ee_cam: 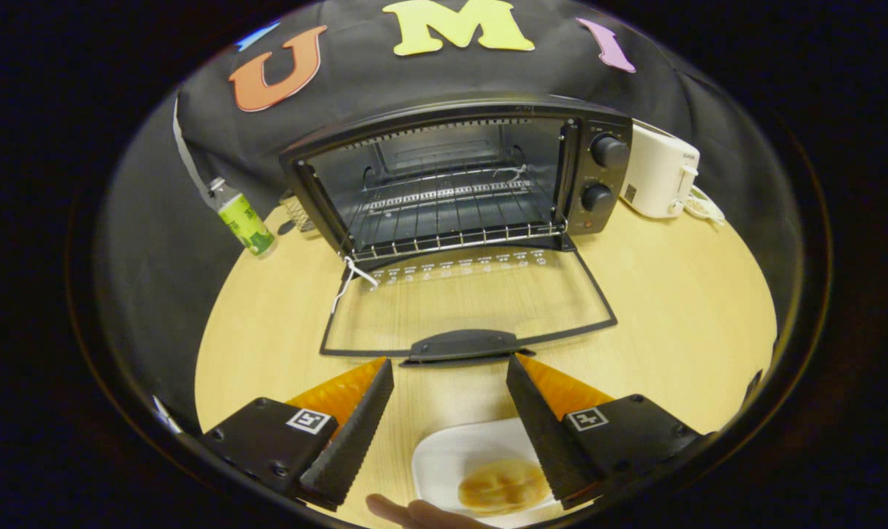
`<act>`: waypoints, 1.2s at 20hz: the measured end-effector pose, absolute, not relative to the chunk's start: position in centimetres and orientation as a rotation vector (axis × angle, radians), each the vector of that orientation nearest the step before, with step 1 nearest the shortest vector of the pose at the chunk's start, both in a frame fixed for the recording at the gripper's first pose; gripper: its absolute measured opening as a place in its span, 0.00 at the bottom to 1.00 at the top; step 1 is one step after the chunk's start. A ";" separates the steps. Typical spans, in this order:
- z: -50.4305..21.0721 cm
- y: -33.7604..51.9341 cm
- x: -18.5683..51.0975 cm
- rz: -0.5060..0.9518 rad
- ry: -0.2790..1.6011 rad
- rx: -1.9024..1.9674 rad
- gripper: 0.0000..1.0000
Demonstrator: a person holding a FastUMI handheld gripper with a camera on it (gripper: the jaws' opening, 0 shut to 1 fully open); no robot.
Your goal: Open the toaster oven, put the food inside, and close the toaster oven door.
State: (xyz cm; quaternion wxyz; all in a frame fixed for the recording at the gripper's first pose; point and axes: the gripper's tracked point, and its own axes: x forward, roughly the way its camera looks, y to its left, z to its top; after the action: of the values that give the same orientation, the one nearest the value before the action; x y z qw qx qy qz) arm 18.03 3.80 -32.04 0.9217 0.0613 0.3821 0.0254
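Black metal toaster oven [459, 176] stood on the pale wooden table [679, 308], its mouth facing the gripper [450, 371] and its glass door [466, 308] lying flat, handle toward the fingers. The fingers were spread wide and held nothing. Between them, underneath, lay a white plate [451, 455] with a round golden pastry [501, 486], a fingertip [414, 512] beside its rim.

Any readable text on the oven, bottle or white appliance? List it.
Toaster oven dial and door markings: too small.
Bottle label: blurred.
White appliance label: too small.
Gripper markers: patterns, no text; jaws open over plate.
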 end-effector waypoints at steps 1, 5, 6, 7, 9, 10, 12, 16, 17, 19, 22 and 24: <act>-31.9 3.2 17.2 0.051 0.781 0.100 1.00; -31.3 2.2 13.2 0.062 0.763 0.030 1.00; -31.3 2.2 12.0 0.076 0.767 0.022 1.00; -31.5 2.1 10.8 0.092 0.768 0.013 1.00; -31.4 1.2 9.3 0.098 0.733 -0.006 1.00; -31.5 0.4 8.7 0.085 0.716 -0.015 1.00; -32.2 -0.2 7.5 0.082 0.703 -0.011 1.00; -33.9 -0.1 5.8 0.115 0.680 -0.009 1.00; -34.4 0.1 5.4 0.129 0.684 -0.010 1.00; -35.2 0.5 5.2 0.142 0.690 -0.006 1.00; -36.1 0.0 5.5 0.127 0.695 -0.018 1.00; -36.4 -0.4 5.7 0.116 0.686 -0.034 1.00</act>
State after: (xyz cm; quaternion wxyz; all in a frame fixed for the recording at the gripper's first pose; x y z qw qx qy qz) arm 5.73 -0.40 -36.40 0.9399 -0.0168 0.3362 0.0568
